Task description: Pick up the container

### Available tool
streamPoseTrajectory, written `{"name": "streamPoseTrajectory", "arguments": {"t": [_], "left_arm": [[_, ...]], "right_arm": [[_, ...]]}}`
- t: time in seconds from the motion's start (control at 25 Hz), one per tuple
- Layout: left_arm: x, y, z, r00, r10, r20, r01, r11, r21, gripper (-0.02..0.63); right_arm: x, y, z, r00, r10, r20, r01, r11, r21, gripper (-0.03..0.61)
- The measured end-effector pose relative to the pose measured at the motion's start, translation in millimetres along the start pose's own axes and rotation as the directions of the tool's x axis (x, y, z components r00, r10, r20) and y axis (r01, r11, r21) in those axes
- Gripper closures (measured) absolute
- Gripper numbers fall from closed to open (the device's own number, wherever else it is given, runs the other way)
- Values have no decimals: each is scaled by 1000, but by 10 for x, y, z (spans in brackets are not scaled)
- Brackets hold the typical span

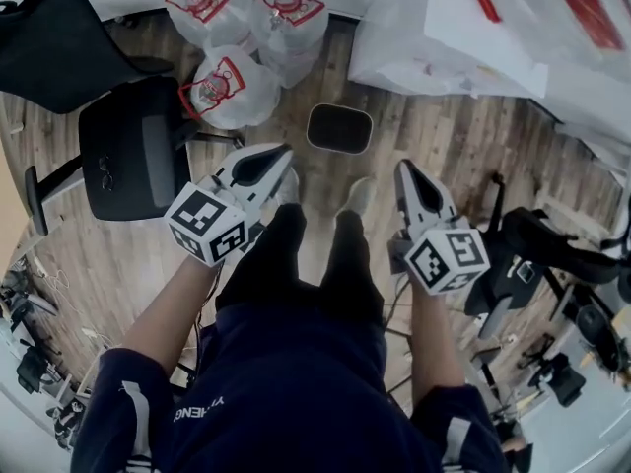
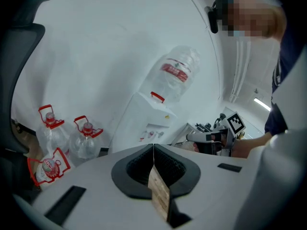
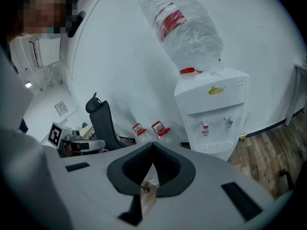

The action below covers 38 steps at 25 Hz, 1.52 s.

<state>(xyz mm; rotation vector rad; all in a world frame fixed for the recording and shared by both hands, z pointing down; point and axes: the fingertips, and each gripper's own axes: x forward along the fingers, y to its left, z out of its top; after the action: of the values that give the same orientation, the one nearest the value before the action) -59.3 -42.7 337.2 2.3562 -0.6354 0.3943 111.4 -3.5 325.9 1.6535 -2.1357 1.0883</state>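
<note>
Three clear water containers with red handles stand on the wooden floor ahead of me: two at the back point(image 1: 197, 8) point(image 1: 288, 8) and one nearer point(image 1: 222, 87). The left gripper view shows them low at left point(image 2: 85, 140), and the right gripper view shows them small beside the chair point(image 3: 160, 128). My left gripper point(image 1: 279, 158) point(image 2: 153, 147) is held at waist height, well short of them, shut with nothing between its jaws. My right gripper point(image 1: 406, 168) point(image 3: 152, 145) is level with it, also shut and empty.
A white water dispenser point(image 3: 213, 109) point(image 2: 153, 119) carries an upturned bottle point(image 3: 184, 25). A black office chair point(image 1: 128, 146) stands left of the containers. A dark flat tray point(image 1: 339, 128) lies on the floor ahead. Black stands and gear point(image 1: 552, 254) crowd the right.
</note>
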Motion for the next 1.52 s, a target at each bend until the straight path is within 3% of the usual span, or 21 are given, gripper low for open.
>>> {"name": "streamPoseTrajectory", "arguments": {"t": [0.48,0.64,1.0,1.24,1.52], "left_arm": [[1152,1018,-1325,980,159,-117,-167,984,-60,588],[1556,1402,-1964,971,164,-174,-182,979,-89,588],[2291,2326,-3257,939,170,-298,-199,977,-70,562],[2635,2686,-4039,902,166,-399,-204,977,-54,491],[2928,2932,-4742,847,155,-509,-223,972,-74,391]], "right_arm": [[1292,-1348,-1279,974,-12,-224,9,1000,-14,563],[1784,-1773,-1830,952,-46,-302,38,999,-34,563],[2643,-2568,-3116,892,-104,-439,79,994,-74,560],[2920,-3031,-3803,849,-130,-513,104,991,-80,516],[3173,-3379,-4400,806,-149,-572,146,988,-52,374]]}}
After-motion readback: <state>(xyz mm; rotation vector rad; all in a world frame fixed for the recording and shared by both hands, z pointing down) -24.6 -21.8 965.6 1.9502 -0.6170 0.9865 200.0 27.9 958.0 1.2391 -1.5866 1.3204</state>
